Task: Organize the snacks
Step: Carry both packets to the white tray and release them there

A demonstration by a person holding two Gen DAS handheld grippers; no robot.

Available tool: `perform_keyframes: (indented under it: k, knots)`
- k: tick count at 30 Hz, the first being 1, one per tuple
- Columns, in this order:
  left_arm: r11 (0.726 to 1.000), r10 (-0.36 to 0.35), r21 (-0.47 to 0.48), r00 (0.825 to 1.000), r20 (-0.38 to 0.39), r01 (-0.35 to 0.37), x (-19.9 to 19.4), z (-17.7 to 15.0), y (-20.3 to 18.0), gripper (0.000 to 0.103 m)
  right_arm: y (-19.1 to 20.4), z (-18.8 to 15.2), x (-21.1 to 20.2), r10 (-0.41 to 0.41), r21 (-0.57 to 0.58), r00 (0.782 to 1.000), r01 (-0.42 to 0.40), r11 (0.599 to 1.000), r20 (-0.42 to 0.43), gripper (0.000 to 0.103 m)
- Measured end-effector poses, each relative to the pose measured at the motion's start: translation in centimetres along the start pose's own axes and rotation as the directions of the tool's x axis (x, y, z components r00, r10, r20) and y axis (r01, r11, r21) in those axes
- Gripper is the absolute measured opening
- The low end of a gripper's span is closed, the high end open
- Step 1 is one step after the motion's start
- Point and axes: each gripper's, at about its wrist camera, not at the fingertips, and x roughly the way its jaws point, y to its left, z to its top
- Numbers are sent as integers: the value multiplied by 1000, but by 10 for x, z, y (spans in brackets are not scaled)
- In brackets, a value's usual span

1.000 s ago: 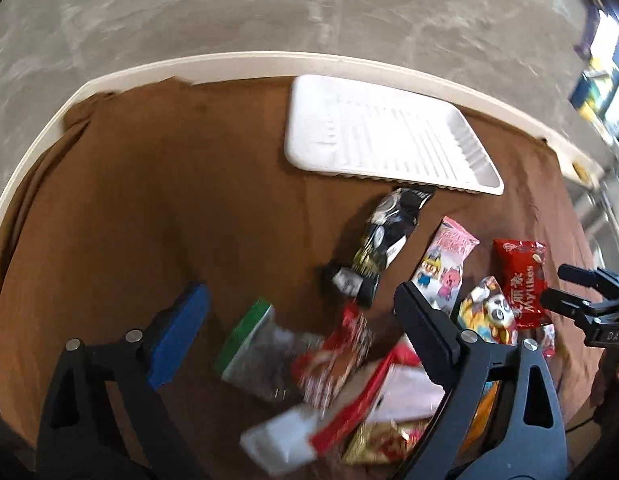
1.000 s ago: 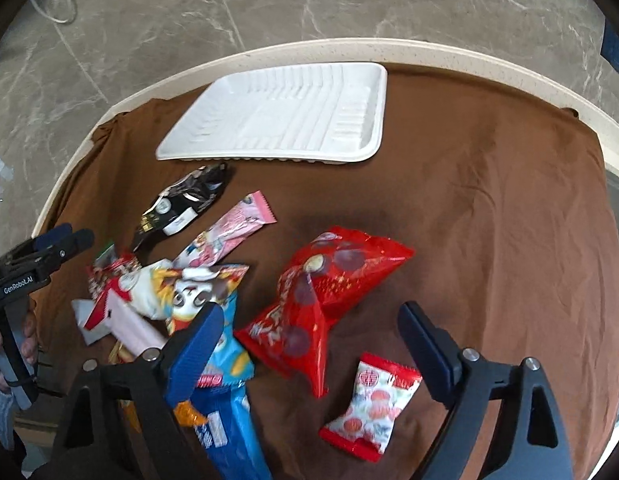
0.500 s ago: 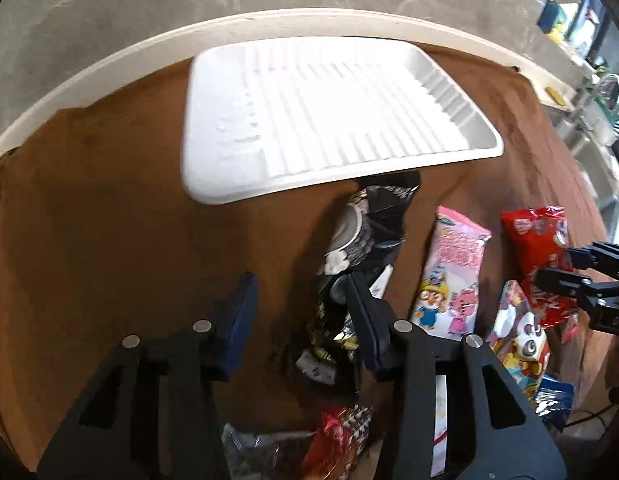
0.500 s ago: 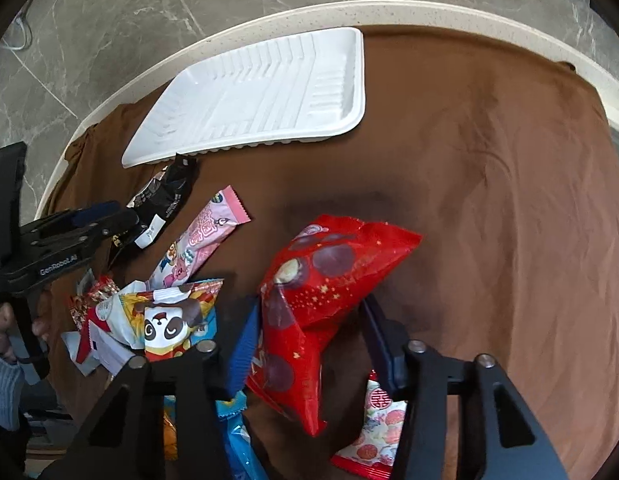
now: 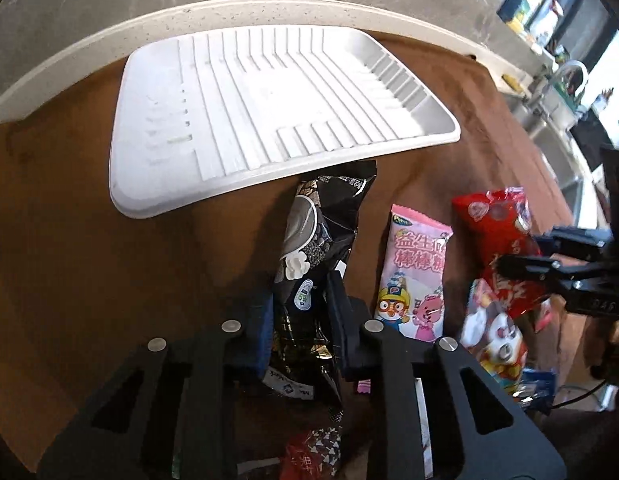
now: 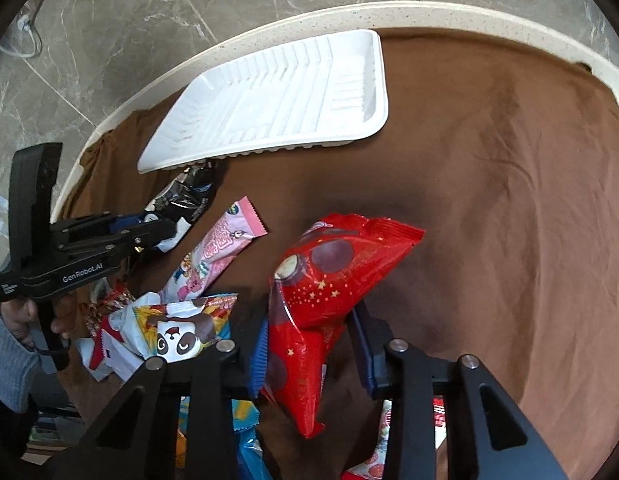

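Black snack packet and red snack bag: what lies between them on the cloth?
The pink snack packet lies between the black snack packet and red snack bag; right wrist view shows it.

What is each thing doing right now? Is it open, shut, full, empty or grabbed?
White tray: empty, flat on the cloth.
Black snack packet: sealed, between the closing left gripper jaws.
Red snack bag: sealed, between the closing right gripper jaws.
Pink packet: sealed, lying loose.

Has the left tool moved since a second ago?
Yes. The left tool has swung away from the snack pile toward the white ridged plastic tray, and is now closing around the black snack packet.
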Motion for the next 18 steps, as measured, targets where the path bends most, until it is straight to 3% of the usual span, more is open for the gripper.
perform_keyframes:
  k: [8,18]
  knots:
    - [998,-63,-30,998,-3,63,-8,-8,-3,15,-16,-3,-7,123,99,992,-124,987,24,38]
    - [992,-116,-51,993,18,116,-21,-9,-13,13,-26,-5,-21,200,148,977,-209,967,73,38]
